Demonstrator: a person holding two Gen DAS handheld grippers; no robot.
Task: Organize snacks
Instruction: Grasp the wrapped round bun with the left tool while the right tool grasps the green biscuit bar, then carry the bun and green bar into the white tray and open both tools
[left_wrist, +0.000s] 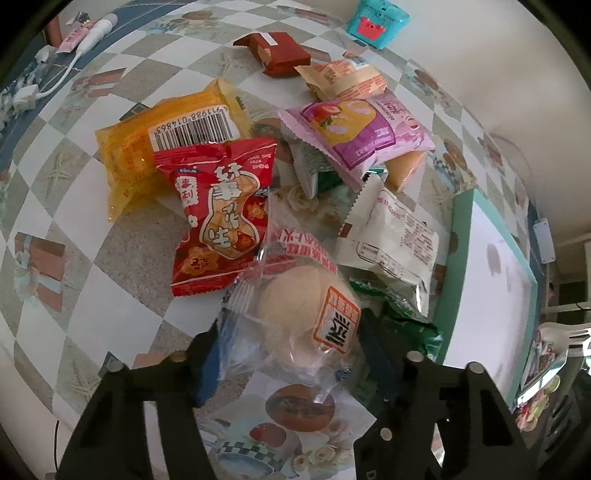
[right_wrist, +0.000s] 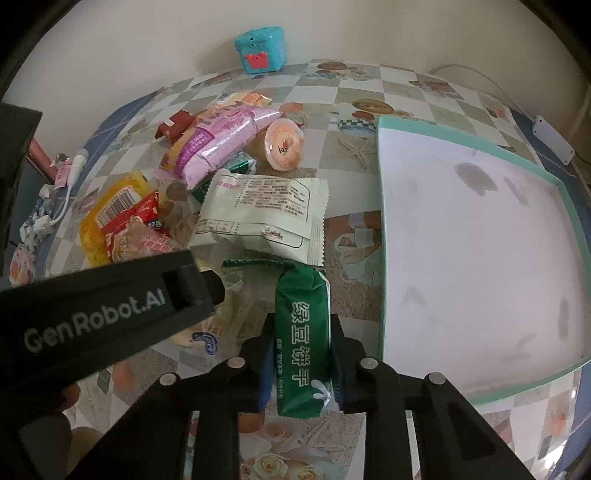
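One teal-rimmed white tray (right_wrist: 480, 240) lies empty at the table's (right_wrist: 351, 155) right edge, beside a loose heap of snack packets at the centre. Right gripper (right_wrist: 303, 354) pinches one green biscuit packet (right_wrist: 301, 332); left gripper (left_wrist: 288, 347) brackets one clear-wrapped pale bun (left_wrist: 295, 310), pad contact indeterminate. Only the right view shows one orange jelly cup (right_wrist: 285, 144).

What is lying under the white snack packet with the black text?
The white snack packet overlaps the green biscuit packet's serrated top end. Anything else beneath it is covered.
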